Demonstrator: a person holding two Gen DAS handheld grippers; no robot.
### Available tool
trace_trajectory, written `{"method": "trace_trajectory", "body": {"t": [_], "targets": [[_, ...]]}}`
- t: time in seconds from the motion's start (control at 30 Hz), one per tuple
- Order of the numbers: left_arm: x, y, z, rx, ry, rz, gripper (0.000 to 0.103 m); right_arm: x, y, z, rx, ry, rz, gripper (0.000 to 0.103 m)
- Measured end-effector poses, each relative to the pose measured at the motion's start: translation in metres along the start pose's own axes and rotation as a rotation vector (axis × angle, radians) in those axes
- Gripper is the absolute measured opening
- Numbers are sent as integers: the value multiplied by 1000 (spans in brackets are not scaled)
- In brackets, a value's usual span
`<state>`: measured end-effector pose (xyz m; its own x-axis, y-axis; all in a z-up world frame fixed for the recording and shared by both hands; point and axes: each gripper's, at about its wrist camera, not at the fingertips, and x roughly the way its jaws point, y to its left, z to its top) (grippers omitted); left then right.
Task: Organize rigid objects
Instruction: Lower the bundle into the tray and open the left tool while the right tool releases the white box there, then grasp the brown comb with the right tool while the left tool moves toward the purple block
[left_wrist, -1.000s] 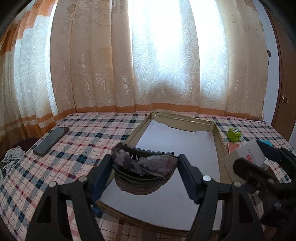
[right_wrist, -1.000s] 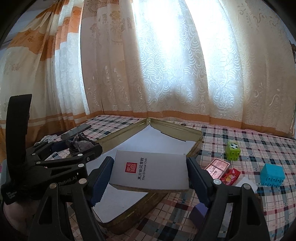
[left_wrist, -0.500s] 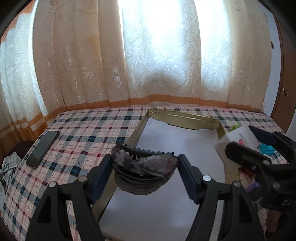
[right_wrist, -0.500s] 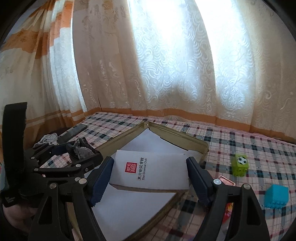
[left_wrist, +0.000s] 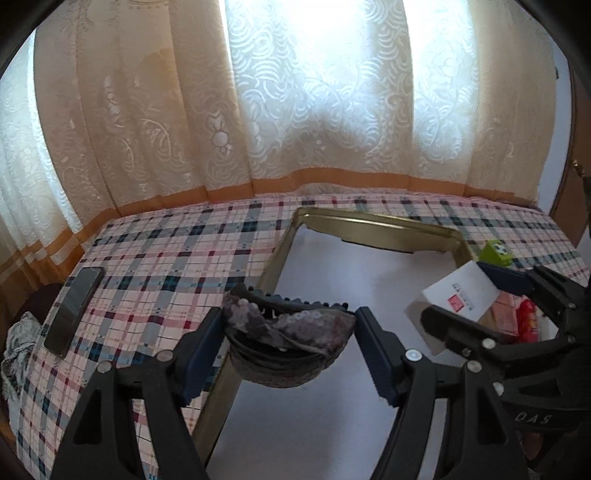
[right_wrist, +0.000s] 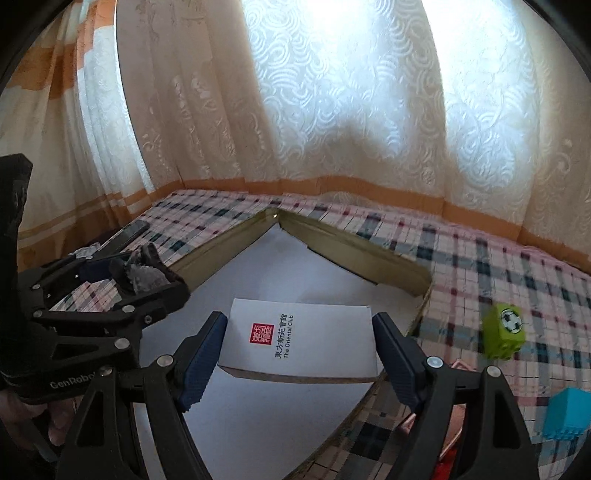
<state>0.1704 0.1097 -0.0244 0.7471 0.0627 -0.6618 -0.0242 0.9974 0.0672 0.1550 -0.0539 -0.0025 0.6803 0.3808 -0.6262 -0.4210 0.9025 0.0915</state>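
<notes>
My left gripper (left_wrist: 290, 345) is shut on a dark sequined hair clip (left_wrist: 284, 332) and holds it above the left rim of a gold tray (left_wrist: 373, 221) lined with white paper. My right gripper (right_wrist: 301, 349) is shut on a white box (right_wrist: 306, 338) with a red seal and "The Oriental Club" print, held over the tray (right_wrist: 354, 247). In the left wrist view the right gripper (left_wrist: 476, 302) and box (left_wrist: 461, 295) show at the tray's right side. In the right wrist view the left gripper (right_wrist: 122, 280) with the clip (right_wrist: 142, 275) shows at the left.
A plaid cloth (left_wrist: 166, 266) covers the surface. A black phone (left_wrist: 74, 310) lies at the left. A green cube (right_wrist: 506, 334), a blue block (right_wrist: 569, 413) and red and pink packets (left_wrist: 517, 317) lie right of the tray. Curtains hang behind.
Both grippers have moved forward and risen over the tray with their objects still held. The white box has moved from the tray's right edge to above its paper.
</notes>
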Motion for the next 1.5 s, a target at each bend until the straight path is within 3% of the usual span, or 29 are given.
{"method": "trace_trajectory", "body": {"t": [0.13,0.27,0.53,0.77,0.93,1.03,1.17,1.5], "targets": [[-2,1,-1,-6,-1,14,76,2,0,0,9,17,23,84],[-13,5,-4,-33,-38,50,96,-11,-1,-3,13,-18,15,93],[-49,-1,-29,-69,-105,27,103,-57,-13,-18,43,-84,13,93],[-75,-30,-66,-83,-155,-39,103,-131,-63,-56,97,-179,-99,93],[-86,-58,-79,-66,-185,-69,103,-169,-114,-91,205,-189,-292,93],[-94,-75,-82,-47,-208,-88,103,-178,-132,-109,248,-175,-346,93],[-96,-101,-84,7,-203,-131,103,-172,-144,-123,292,-134,-338,93],[-86,-147,-86,88,-180,-204,103,-149,-126,-130,221,-39,-305,93]]}}
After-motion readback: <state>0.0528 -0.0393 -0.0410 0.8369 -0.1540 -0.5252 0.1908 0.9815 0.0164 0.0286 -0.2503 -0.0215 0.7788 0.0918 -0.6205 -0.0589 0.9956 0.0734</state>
